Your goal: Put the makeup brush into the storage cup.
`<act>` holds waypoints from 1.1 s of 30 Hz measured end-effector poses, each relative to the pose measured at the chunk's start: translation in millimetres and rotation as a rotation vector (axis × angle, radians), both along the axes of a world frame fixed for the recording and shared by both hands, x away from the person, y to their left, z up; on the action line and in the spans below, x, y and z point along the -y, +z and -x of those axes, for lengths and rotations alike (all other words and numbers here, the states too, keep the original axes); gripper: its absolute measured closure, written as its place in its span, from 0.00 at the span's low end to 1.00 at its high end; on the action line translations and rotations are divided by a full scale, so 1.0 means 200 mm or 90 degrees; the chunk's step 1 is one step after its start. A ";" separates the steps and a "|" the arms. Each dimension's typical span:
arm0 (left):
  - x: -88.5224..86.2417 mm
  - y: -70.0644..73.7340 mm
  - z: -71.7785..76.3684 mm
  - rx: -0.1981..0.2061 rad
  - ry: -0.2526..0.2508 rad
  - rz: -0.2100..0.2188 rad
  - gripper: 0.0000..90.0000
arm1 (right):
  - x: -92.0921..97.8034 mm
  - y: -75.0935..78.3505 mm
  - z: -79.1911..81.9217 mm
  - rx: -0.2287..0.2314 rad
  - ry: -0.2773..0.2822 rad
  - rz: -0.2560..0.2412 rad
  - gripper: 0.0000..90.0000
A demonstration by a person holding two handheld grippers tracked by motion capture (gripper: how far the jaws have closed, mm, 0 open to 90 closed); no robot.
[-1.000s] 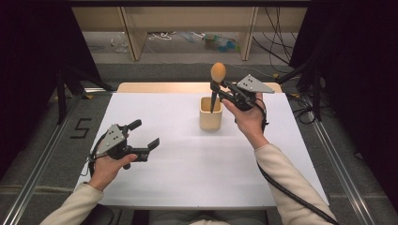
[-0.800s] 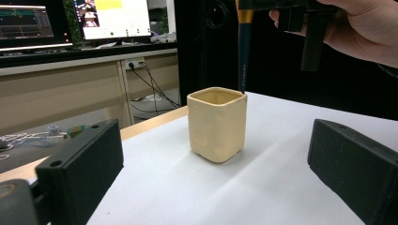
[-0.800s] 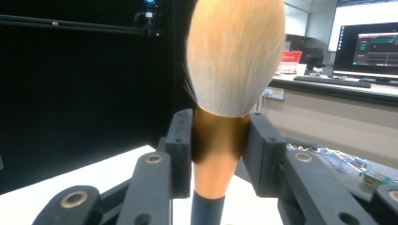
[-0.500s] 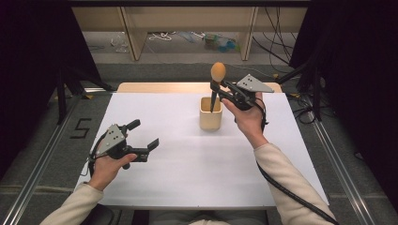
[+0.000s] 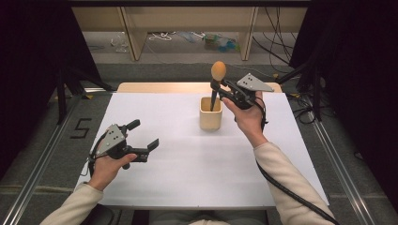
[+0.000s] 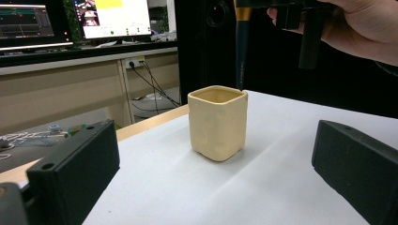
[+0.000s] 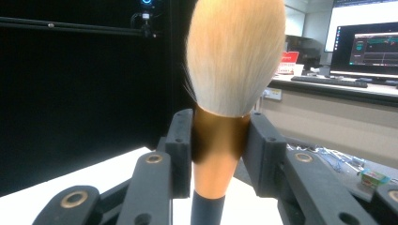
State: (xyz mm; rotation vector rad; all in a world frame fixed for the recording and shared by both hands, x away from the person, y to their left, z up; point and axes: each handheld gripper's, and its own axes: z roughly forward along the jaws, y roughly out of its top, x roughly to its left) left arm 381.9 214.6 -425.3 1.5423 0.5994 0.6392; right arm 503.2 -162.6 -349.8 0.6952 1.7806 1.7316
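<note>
A makeup brush (image 5: 217,75) with a tan bristle head and dark handle stands upright, its handle tip at the mouth of a cream square cup (image 5: 210,114) in the middle of the white table (image 5: 187,173). My right gripper (image 5: 218,87) is shut on the brush's gold ferrule (image 7: 219,136), bristles (image 7: 234,51) up. The left gripper view has the cup (image 6: 218,122) ahead with the brush handle (image 6: 242,47) hanging just above its far rim. My left gripper (image 5: 142,136) rests low at the table's left, open, nothing between its jaws.
A wooden strip (image 5: 155,87) borders the table's far edge. Beyond it stand shelf legs and cluttered cables on the floor (image 5: 211,40). Metal rails (image 5: 42,164) run along both sides of the table. Monitors (image 6: 112,18) sit on a desk off to the side.
</note>
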 end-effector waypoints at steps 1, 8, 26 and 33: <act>0.00 0.00 0.00 0.000 0.000 0.000 0.01 | 0.00 0.00 0.00 -0.013 0.002 -0.002 0.74; 0.00 0.00 0.00 0.000 -0.001 0.001 0.01 | -0.01 0.00 -0.01 -0.007 -0.005 -0.009 0.74; 0.00 0.00 0.00 0.000 0.000 0.000 0.01 | -0.02 -0.01 -0.04 -0.008 -0.009 -0.003 0.74; 0.00 0.00 0.00 0.001 0.000 -0.002 0.01 | -0.02 -0.01 -0.05 -0.008 -0.012 0.000 0.74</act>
